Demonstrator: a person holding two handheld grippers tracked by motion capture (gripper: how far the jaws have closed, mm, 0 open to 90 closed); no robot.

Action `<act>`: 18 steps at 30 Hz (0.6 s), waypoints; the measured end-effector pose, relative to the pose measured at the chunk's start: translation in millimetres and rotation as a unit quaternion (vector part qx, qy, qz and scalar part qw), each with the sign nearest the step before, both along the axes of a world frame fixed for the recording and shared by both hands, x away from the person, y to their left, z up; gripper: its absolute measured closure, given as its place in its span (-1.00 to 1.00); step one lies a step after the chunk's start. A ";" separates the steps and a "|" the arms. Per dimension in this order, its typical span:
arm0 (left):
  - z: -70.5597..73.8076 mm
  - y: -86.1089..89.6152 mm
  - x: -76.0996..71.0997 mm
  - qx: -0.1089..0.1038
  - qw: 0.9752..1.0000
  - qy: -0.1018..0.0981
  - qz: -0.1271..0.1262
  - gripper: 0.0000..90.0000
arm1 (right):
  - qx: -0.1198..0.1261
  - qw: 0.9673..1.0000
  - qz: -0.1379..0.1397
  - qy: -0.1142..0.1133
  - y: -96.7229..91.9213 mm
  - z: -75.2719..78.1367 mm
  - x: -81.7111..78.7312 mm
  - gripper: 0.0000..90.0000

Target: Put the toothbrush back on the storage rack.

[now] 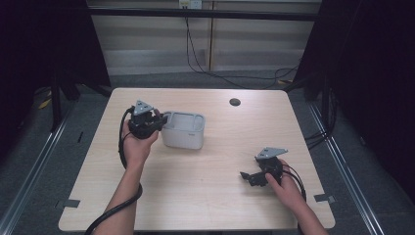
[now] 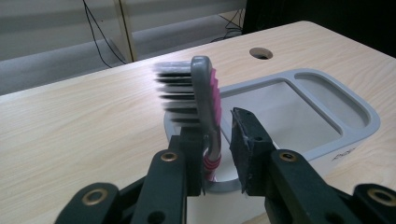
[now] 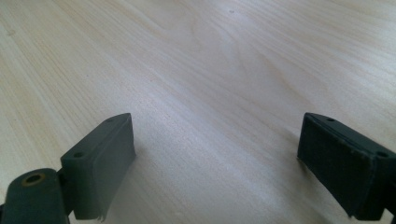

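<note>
A grey and pink toothbrush (image 2: 205, 102) stands upright, bristles to the left, with its handle down in a round slot at the near end of a grey-white holder (image 2: 369, 116). My left gripper (image 2: 217, 135) surrounds the handle: the left pad touches it, and the right pad (image 2: 245, 140) stands off with a visible gap, so the jaws are open. In the high view, that left gripper (image 1: 159, 120) sits at the left end of the holder (image 1: 183, 130). My right gripper (image 1: 247, 177) rests low over the table's front right, jaws wide open (image 3: 215, 149) with only bare wood between them.
A round cable hole (image 1: 235, 102) lies in the tabletop behind the holder, towards the far edge. The holder has a large rectangular compartment (image 2: 280, 112) and a smaller one beside it. Dark frame posts and cables stand beyond the table.
</note>
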State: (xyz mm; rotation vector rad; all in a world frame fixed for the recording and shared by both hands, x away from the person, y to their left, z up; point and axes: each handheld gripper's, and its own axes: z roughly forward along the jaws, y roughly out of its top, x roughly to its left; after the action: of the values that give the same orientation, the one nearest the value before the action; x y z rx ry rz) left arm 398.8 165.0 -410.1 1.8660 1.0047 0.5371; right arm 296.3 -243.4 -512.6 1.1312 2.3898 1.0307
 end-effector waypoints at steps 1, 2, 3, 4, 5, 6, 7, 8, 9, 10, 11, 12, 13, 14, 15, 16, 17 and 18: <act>0.1 0.4 -0.2 -0.002 1.000 0.000 0.002 0.65 | 0.000 1.000 0.000 0.000 0.0 0.0 0.0 -0.77; 0.3 1.3 -0.2 -0.001 1.000 0.001 0.002 0.64 | 0.000 1.000 0.000 0.000 0.0 0.0 0.0 -0.77; 0.3 1.7 -0.4 -0.002 1.000 0.000 0.002 0.63 | 0.000 1.000 0.000 0.000 0.0 0.0 0.0 -0.77; 0.5 2.2 -0.5 0.000 1.000 0.000 0.002 0.61 | 0.000 1.000 0.000 0.000 0.0 0.0 0.0 -0.77; 0.6 2.6 -0.7 -0.001 1.000 -0.002 0.004 0.60 | 0.000 1.000 0.000 0.000 0.0 0.0 0.0 -0.77; 0.6 2.9 -0.8 -0.003 1.000 -0.003 0.006 0.58 | 0.000 1.000 0.000 0.000 0.0 0.0 0.0 -0.77; 0.4 3.2 -1.0 -0.004 1.000 -0.001 0.007 0.56 | 0.000 1.000 0.000 0.000 0.0 0.0 0.0 -0.77; 0.3 3.7 -1.0 -0.003 1.000 0.000 0.006 0.55 | 0.000 1.000 0.000 0.000 0.0 0.0 0.0 -0.77; 0.0 3.8 -1.1 -0.004 1.000 0.001 0.007 0.53 | 0.000 1.000 -0.001 0.001 0.1 0.1 -0.1 -0.77; -0.2 4.0 -1.1 -0.003 1.000 0.003 0.007 0.53 | 0.000 1.000 0.000 0.000 0.0 0.0 0.0 -0.77; -0.4 4.2 -1.0 -0.003 1.000 0.004 0.006 0.52 | 0.000 1.000 0.000 0.000 0.0 0.0 0.0 -0.77; -0.8 4.3 -1.1 -0.006 1.000 0.005 0.006 0.50 | 0.000 1.000 0.000 0.000 0.0 0.0 0.0 -0.77; -0.8 4.3 -1.1 -0.006 1.000 0.005 0.006 0.48 | 0.000 1.000 0.000 0.000 0.0 0.0 0.0 -0.77; -0.7 5.1 -1.1 -0.005 1.000 0.003 0.008 0.46 | 0.000 1.000 0.000 0.000 0.1 0.0 0.0 -0.77; -0.6 5.2 -1.4 -0.007 1.000 0.004 0.010 0.45 | 0.000 1.000 0.000 0.000 0.0 0.0 0.0 -0.77; -0.5 5.3 -1.5 -0.007 1.000 0.005 0.010 0.45 | 0.000 1.000 0.000 0.000 0.0 0.0 0.0 -0.77; -0.5 5.2 -1.6 -0.008 1.000 0.005 0.010 0.43 | 0.000 1.000 0.000 0.000 0.0 0.0 0.0 -0.77; -0.4 5.5 -1.6 -0.007 1.000 0.006 0.008 0.42 | 0.000 1.000 0.000 0.000 0.0 0.0 0.0 -0.77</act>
State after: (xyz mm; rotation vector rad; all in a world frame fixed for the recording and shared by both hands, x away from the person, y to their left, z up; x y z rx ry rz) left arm 397.2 170.5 -410.5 1.8527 1.0300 0.5284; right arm 296.4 -243.4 -512.6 1.1308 2.3898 1.0306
